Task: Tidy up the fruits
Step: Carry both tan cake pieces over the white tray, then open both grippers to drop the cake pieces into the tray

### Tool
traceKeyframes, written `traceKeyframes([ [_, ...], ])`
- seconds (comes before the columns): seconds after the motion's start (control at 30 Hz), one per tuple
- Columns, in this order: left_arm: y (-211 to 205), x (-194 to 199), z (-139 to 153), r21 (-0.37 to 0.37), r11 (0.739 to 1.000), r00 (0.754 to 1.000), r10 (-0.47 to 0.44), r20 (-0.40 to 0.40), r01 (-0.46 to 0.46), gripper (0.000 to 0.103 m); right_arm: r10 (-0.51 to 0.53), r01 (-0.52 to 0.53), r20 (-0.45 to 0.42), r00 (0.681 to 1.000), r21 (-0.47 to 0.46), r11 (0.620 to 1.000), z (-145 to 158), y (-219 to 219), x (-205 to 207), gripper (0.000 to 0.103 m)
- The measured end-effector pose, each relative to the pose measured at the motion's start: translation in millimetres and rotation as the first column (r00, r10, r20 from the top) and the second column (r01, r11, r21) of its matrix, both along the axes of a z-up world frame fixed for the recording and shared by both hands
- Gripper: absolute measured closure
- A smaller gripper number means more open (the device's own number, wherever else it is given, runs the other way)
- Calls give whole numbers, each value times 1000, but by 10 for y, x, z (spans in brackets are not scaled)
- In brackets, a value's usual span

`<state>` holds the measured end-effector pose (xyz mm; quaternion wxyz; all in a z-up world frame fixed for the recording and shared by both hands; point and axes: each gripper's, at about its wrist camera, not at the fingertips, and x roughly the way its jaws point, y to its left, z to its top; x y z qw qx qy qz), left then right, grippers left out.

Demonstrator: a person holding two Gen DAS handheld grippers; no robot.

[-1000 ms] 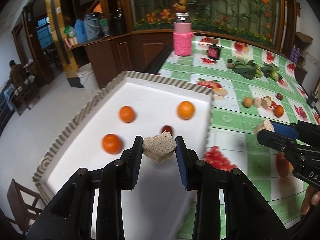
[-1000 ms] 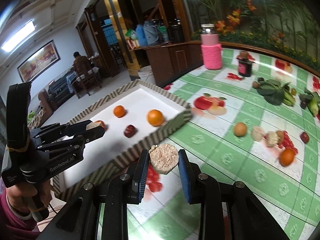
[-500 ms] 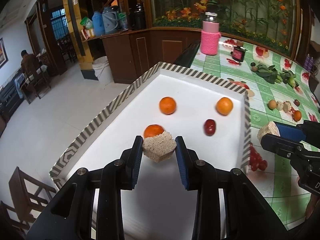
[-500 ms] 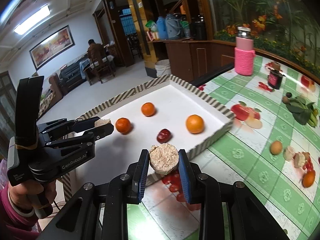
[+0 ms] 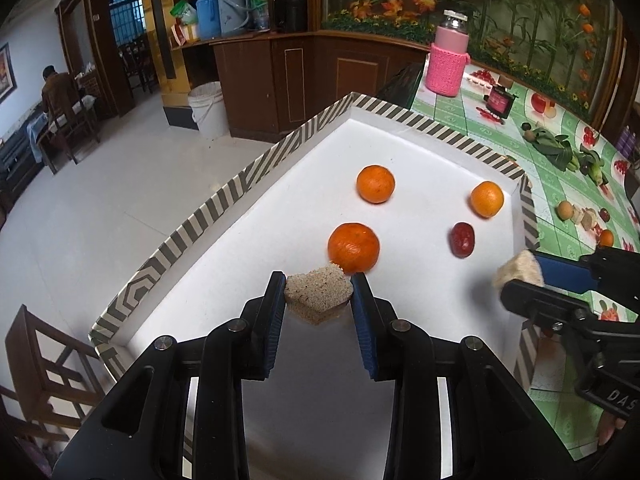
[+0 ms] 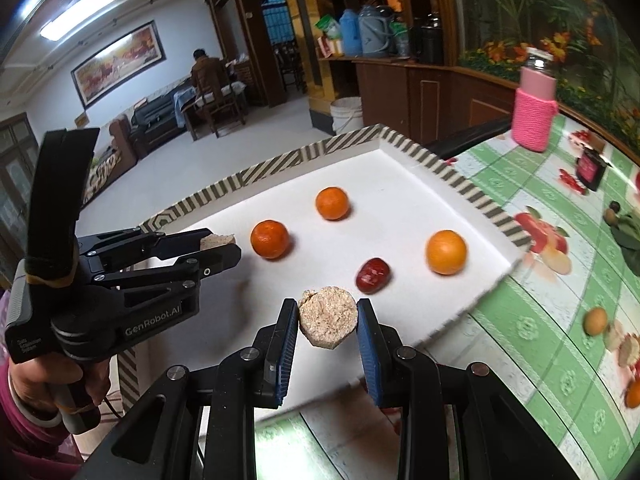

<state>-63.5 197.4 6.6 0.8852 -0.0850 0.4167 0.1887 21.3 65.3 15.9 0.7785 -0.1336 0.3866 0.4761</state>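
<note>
A white tray (image 5: 400, 136) with a striped rim holds three oranges and a red date (image 5: 462, 239). My left gripper (image 5: 319, 294) is shut on a heart-shaped beige crumbly cake (image 5: 318, 293), held over the tray's near part, just before the nearest orange (image 5: 353, 247). My right gripper (image 6: 327, 320) is shut on a round beige crumbly cake (image 6: 328, 320), over the tray's near edge beside the date (image 6: 373, 274). Each gripper shows in the other's view: the right (image 5: 520, 276), the left (image 6: 218, 246).
The tray (image 6: 472, 196) lies on a green fruit-print tablecloth (image 6: 552, 280). Loose small fruits (image 5: 586, 218), leafy greens (image 5: 556, 150), a pink-sleeved jar (image 5: 447, 60) and a dark jar (image 5: 500, 100) stand farther right. Floor drops off left of the tray.
Both grippers have moved left over the tray with their cakes still held. The right one has crossed from the tablecloth to the tray's near edge.
</note>
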Motion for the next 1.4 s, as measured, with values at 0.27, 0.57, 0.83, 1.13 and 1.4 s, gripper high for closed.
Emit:
traceKeyframes([
  [0.27, 110, 6, -57, -22, 999, 1000, 27, -2, -27, 71, 41, -42, -6, 999, -47, 998, -131, 280, 55, 75],
  [0.57, 98, 42, -69, -1, 1000, 1000, 23, -9, -23, 71, 56, -58, -25, 998, -95, 994, -275, 422, 116, 75],
  [0.83, 117, 44, -81, -10, 999, 999, 36, -23, -36, 71, 56, -54, 9, 998, -119, 991, -288, 439, 74, 66],
  [1.13, 118, -1, 7, -21, 998, 998, 58, 6, -58, 42, 32, -31, 20, 999, -58, 998, -122, 221, 28, 66],
  [1.4, -90, 0, 151, -7, 1000, 999, 31, 41, -31, 42, -59, 59, 18, 998, 15, 998, 20, -275, 53, 66],
])
